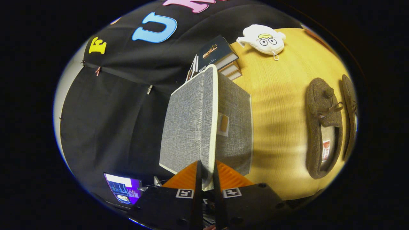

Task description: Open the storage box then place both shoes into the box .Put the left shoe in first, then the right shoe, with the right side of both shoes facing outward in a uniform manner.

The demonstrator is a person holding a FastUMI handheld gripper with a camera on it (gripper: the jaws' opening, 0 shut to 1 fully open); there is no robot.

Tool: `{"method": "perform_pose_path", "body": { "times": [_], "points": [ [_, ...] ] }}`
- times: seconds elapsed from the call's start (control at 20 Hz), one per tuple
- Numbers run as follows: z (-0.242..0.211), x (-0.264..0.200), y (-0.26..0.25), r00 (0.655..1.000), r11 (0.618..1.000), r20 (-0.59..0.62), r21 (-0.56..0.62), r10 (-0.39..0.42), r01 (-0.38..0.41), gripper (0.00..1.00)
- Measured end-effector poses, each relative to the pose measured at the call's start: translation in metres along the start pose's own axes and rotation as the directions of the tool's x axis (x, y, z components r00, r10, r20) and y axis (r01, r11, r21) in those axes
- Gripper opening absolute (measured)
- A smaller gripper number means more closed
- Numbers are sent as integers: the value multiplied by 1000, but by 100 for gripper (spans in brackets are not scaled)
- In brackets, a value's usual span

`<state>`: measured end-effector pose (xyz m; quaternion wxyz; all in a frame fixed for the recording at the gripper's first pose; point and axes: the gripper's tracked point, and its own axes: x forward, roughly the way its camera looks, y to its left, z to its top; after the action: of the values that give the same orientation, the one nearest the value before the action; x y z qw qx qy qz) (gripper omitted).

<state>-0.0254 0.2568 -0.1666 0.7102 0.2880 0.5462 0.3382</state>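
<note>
Gripper view is rolled on its side, with the table [281, 105] running up the frame. Nearest, the gripper [206, 174] has its 2 fingers nearly together, pinching the pale rim of the lid [188, 121] between them; both fingers press on that edge. The lid is a grey fabric panel, and it stands lifted off the box [235, 127], angled away from the box's grey side (the inside of the box is hidden behind it). Beside the box, 2 brown shoes [322, 127] lie on the table next to each other, well apart from it. Beyond the box sit stacked books [220, 56] and a white plush toy [263, 40].
</note>
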Motion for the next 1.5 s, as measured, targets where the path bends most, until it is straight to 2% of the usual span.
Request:
{"method": "perform_pose_path", "body": {
  "times": [0.05, 0.15, 0.35, 0.55, 0.9, 1.3, 1.5],
  "points": [
    [0, 10, 3, 1000, 1000, 11, 5, 5, -5, 12],
    [1, 10, 4, 1000, 1000, 0, 3, 8, -8, 5],
    [0, 4, 17, 1000, 1000, -11, 5, 28, -27, 5],
    [14, -11, 48, 998, 995, 20, -80, 53, -51, 5],
    [18, -11, 114, 994, 980, 25, -168, 110, -105, 5],
    [3, 16, 181, 985, 980, 29, -112, 168, -164, 5],
    [3, 31, 232, 984, 953, 62, -264, 168, -147, 5]
  ]
}}
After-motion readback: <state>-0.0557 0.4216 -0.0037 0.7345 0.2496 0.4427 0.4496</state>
